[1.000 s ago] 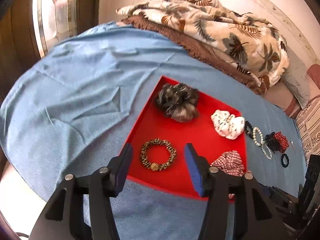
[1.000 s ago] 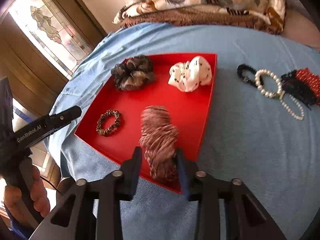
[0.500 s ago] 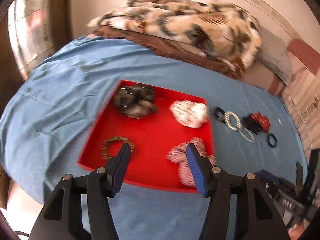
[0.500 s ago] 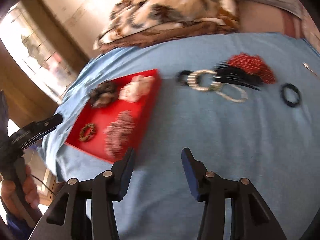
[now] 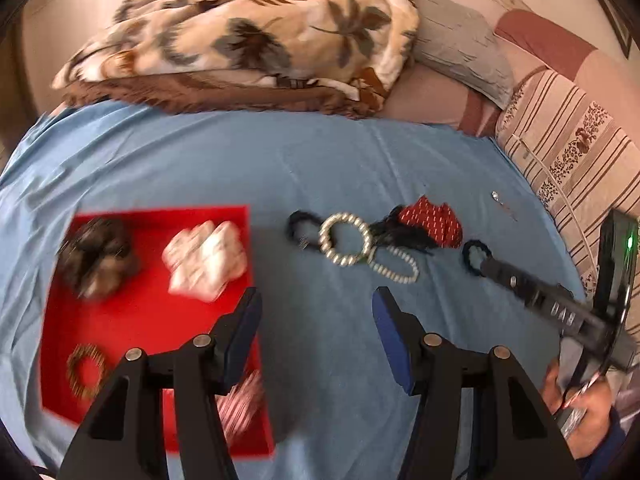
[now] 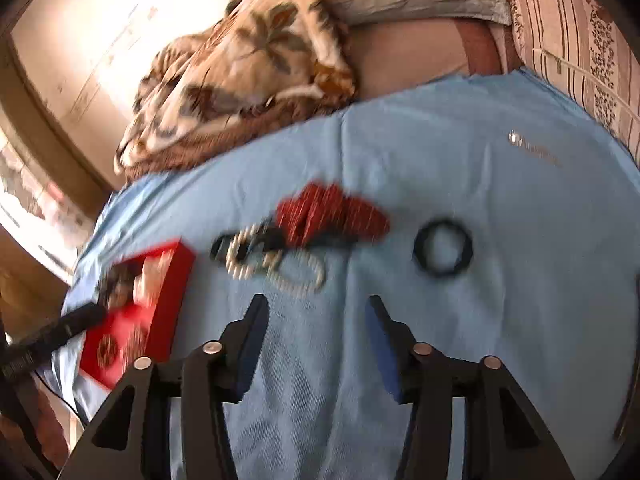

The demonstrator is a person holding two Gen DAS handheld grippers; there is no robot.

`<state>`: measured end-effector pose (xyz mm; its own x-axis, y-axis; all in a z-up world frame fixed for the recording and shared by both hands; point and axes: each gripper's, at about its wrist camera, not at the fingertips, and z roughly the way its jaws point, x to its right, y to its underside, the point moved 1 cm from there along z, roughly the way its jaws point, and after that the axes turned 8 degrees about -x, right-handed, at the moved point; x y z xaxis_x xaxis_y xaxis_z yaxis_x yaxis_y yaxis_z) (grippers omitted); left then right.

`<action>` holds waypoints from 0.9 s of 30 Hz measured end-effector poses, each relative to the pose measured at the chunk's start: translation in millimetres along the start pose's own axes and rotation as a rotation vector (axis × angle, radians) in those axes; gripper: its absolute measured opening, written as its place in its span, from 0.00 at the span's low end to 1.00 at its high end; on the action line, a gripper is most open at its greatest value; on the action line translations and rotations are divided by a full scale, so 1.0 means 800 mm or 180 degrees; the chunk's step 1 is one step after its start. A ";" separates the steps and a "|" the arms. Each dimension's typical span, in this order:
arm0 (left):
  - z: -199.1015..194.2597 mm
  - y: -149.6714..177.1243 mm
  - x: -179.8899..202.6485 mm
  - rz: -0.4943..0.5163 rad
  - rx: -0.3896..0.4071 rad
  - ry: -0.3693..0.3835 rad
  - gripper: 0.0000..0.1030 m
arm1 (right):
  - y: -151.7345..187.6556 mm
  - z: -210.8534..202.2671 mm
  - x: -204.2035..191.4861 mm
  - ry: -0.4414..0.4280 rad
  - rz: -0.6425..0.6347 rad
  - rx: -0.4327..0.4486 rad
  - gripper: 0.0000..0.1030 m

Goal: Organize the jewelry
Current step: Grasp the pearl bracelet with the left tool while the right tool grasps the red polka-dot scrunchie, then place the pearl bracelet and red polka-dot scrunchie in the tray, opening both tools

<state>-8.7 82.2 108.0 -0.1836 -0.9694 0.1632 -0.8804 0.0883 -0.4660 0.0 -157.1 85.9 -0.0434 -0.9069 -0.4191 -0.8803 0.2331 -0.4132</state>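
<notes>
- A red tray (image 5: 152,320) lies at the left on the blue sheet (image 5: 320,168) of a bed.
- In the tray: a dark scrunchie (image 5: 98,258) at the back left, a white scrunchie (image 5: 206,258) at the back right, a leopard band (image 5: 86,370) at the front left, and a checked scrunchie (image 5: 242,404) at the front right, partly behind the left gripper.
- The left gripper (image 5: 316,334) hangs over the tray's right edge and the bare sheet, its fingers spread with nothing between them.
- Right of the tray, on the sheet, lies a cluster: a small black band (image 5: 298,228), a pearl bracelet (image 5: 346,240), a thinner pearl loop (image 5: 394,266), a black clip (image 5: 404,234) and a red scrunchie (image 5: 434,220), touching or overlapping.
- A black ring (image 6: 442,248) lies apart to the right.
- The right gripper (image 6: 316,342) hovers over the sheet in front of the cluster; its fingers have just been opening and stand spread, empty.
</notes>
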 end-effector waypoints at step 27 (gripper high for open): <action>0.166 -0.091 0.036 0.0439 -0.0573 -0.0140 0.09 | -0.049 0.070 0.003 -0.0072 -0.0106 -0.0264 0.09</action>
<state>108.1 17.0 31.0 -0.2918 -0.9540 0.0688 -0.9128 0.2563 -0.3179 60.6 -149.1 55.8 -0.0036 -0.9053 -0.4247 -0.9173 0.1721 -0.3591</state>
